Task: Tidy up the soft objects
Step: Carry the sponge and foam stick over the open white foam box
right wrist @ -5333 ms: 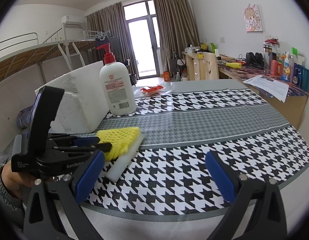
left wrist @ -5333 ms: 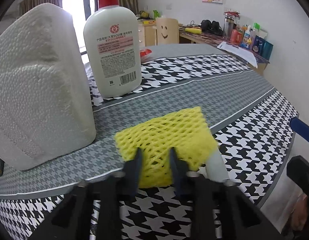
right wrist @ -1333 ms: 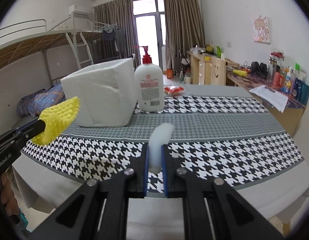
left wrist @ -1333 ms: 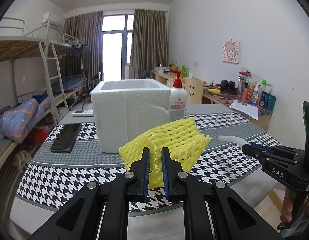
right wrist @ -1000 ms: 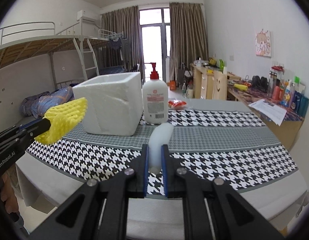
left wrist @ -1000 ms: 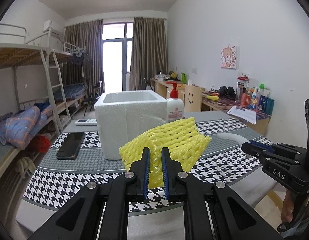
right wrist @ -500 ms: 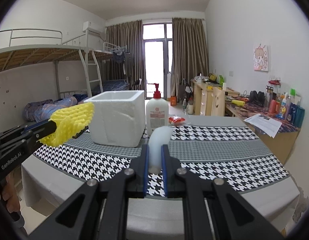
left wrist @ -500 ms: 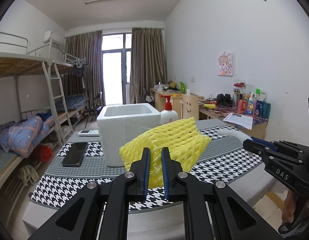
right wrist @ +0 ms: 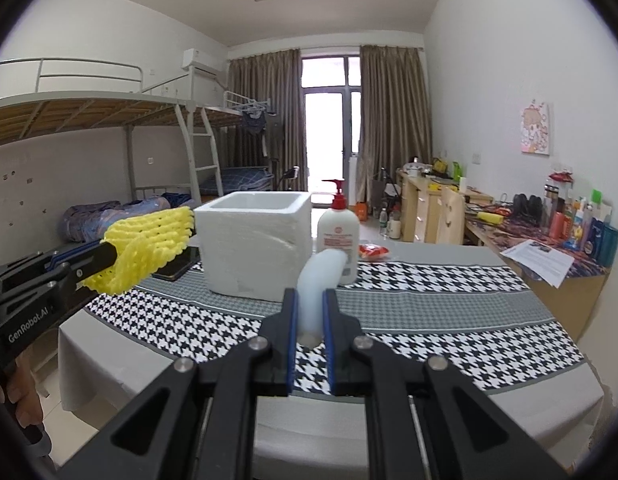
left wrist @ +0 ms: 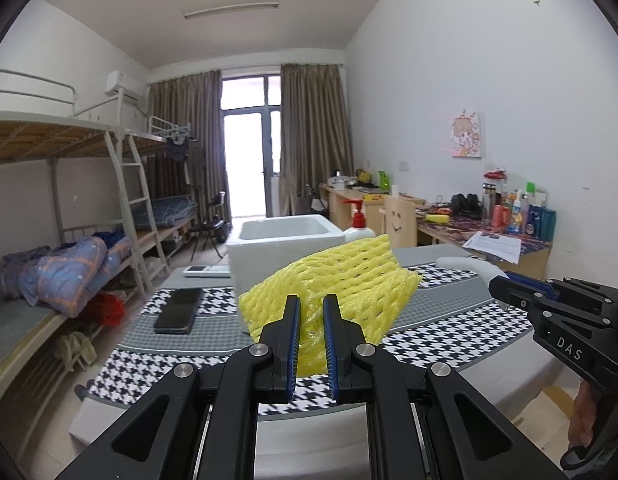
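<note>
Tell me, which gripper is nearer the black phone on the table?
Left. The left gripper, holding the yellow foam net, hangs just beside the black phone. The right gripper, holding white foam, is farther off, across the table's front.

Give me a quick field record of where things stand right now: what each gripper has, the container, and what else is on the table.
left gripper: shut on yellow foam net, held above the table's near edge
right gripper: shut on white foam strip, bent over at its top
foam box: white, open-topped, standing on the table, nothing visible inside from these views
lotion bottle: upright, red pump, just right of the box
phone: flat on the table, left of the box
table: houndstooth cloth with grey bands
</note>
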A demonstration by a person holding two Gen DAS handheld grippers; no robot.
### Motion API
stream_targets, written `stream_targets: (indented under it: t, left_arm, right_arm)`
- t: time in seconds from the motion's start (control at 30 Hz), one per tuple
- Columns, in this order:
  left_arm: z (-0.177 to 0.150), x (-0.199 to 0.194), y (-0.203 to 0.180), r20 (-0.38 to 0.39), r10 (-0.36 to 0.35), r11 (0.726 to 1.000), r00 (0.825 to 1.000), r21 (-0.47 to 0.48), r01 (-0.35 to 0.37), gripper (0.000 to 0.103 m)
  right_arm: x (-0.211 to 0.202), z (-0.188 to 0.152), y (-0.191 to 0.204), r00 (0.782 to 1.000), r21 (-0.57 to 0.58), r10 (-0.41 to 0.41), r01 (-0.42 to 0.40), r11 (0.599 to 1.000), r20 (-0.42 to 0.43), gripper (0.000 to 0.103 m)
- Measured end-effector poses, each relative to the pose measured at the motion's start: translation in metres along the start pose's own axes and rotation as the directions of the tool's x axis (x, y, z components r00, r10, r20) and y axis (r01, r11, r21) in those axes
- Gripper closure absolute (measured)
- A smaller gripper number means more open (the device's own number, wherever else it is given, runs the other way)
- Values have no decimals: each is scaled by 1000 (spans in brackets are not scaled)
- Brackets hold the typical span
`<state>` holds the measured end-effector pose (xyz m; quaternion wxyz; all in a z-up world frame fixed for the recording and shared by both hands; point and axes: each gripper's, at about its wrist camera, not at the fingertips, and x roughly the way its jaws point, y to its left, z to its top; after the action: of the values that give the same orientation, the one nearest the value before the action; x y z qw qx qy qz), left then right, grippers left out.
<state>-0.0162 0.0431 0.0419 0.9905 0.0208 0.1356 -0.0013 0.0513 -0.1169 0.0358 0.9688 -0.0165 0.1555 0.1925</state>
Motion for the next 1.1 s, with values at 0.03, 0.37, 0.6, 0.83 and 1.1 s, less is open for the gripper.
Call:
stream_targets:
  t: [0.03,0.37,0.6,0.83,1.1]
  left_arm:
    - [0,0,2,1,7,1000,1000,-3,-7,91]
    - [1,0,21,-7,46,999,999,-17,-46,91]
    - [3,12,32,-23,39,999,999,-24,-40,91]
    - [8,30,40,-31,46,998,998,-32,-47,91]
    - [22,60,50,-46,47,998,998,-37,-49,91]
  right_arm:
    - [1,1,3,1000,-4,9,-9,1000,1,88]
    - [13,6,20,998,-25,63,-64,998,-10,88]
    - [29,13,24,997,-25,76,-76,997,-29,88]
    - [47,23,22,995,-28,89,-91,995,-42,88]
    - [71,37,20,993,-27,102,-104,994,-63,88]
